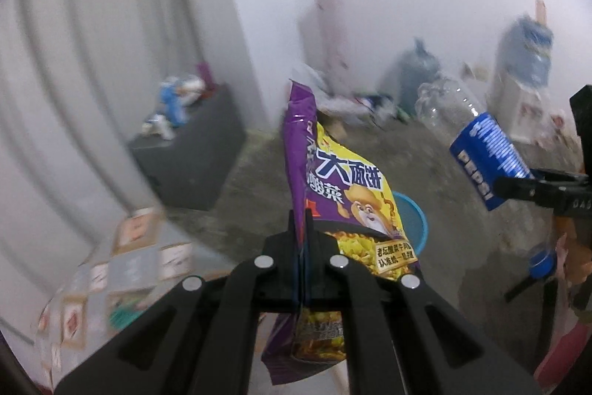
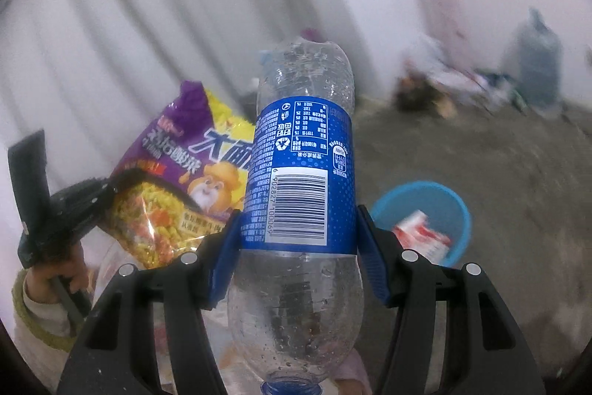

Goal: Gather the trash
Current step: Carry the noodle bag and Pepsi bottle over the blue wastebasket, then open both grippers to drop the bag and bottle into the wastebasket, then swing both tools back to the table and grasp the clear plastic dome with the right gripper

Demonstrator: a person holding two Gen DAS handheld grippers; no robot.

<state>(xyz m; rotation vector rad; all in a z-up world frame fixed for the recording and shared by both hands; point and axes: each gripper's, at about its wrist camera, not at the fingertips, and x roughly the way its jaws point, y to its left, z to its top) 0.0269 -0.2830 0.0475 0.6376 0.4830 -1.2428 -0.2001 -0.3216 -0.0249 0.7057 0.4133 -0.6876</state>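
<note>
So both pieces of trash are already off the floor here. The noodle packet (image 1: 344, 195) is pinched flat in the left tongs (image 1: 300, 228), which are clamped shut on its lower part, and the empty plastic bottle (image 2: 301, 180) is gripped around its blue label by the right tongs (image 2: 298, 232), neck pointing back toward the camera.

Handling-wise, the packet looks like thin crinkly film, basically weightless and floppy, so the top half is left to wave about; a hold nearer its middle would probably flap less. The bottle seems empty apart from droplets inside, so it's light, but the wall is smooth and springy. The label band is likely the best place for it, since the waist keeps it from sliding through the pads.

The blue bin (image 2: 458, 210) is seen standing on the bare floor (image 2: 499, 173), just ahead and a bit right of the bottle, with some red and white wrapper (image 2: 421, 234) already in it. Plenty of open floor is left around the bin. A dark box (image 1: 192, 154) sits off by the curtain (image 1: 92, 43), and more clutter is piled along the far wall, well apart from the bin.
</note>
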